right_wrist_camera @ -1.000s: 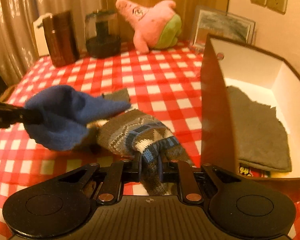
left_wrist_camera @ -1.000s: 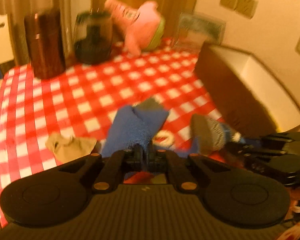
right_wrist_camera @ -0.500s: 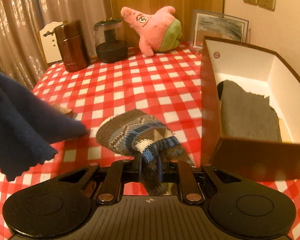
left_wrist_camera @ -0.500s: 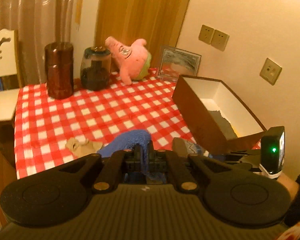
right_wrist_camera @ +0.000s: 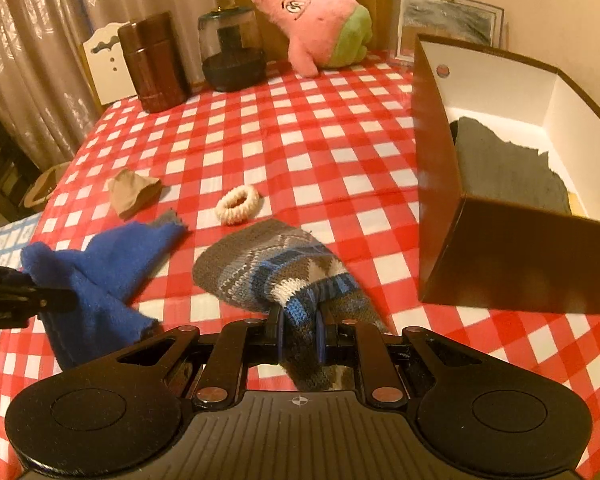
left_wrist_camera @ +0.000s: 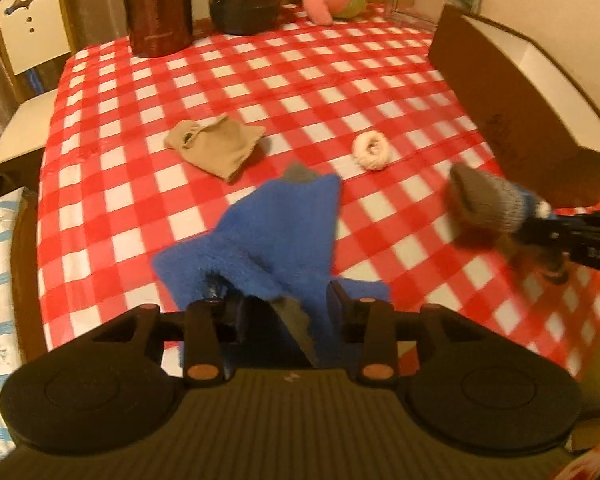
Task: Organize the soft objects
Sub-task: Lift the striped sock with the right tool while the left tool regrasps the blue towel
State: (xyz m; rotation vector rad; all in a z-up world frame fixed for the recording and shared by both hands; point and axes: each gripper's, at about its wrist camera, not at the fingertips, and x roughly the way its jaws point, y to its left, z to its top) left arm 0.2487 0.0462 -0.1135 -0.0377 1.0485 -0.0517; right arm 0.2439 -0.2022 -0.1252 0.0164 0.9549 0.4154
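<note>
My left gripper point(left_wrist_camera: 286, 312) has its jaws apart, and the blue fleece cloth point(left_wrist_camera: 276, 224) lies between them, draped onto the red checked tablecloth point(left_wrist_camera: 320, 80). It also shows in the right wrist view point(right_wrist_camera: 100, 268). My right gripper point(right_wrist_camera: 298, 334) is shut on a grey-blue knitted sock point(right_wrist_camera: 268, 268), held just over the table left of the brown box point(right_wrist_camera: 500, 256). The sock also shows in the left wrist view point(left_wrist_camera: 488, 200). A dark grey cloth point(right_wrist_camera: 504, 168) lies inside the box.
A beige sock point(left_wrist_camera: 216, 148) and a cream hair tie point(left_wrist_camera: 371, 150) lie on the table beyond the blue cloth. A pink plush star point(right_wrist_camera: 320, 26), a brown canister point(right_wrist_camera: 154, 62), a dark glass jar point(right_wrist_camera: 232, 56) and a framed picture point(right_wrist_camera: 448, 20) stand along the back.
My left gripper came down from high above the table and its jaws opened; the blue cloth now rests on the tablecloth. My right gripper keeps its hold on the knitted sock.
</note>
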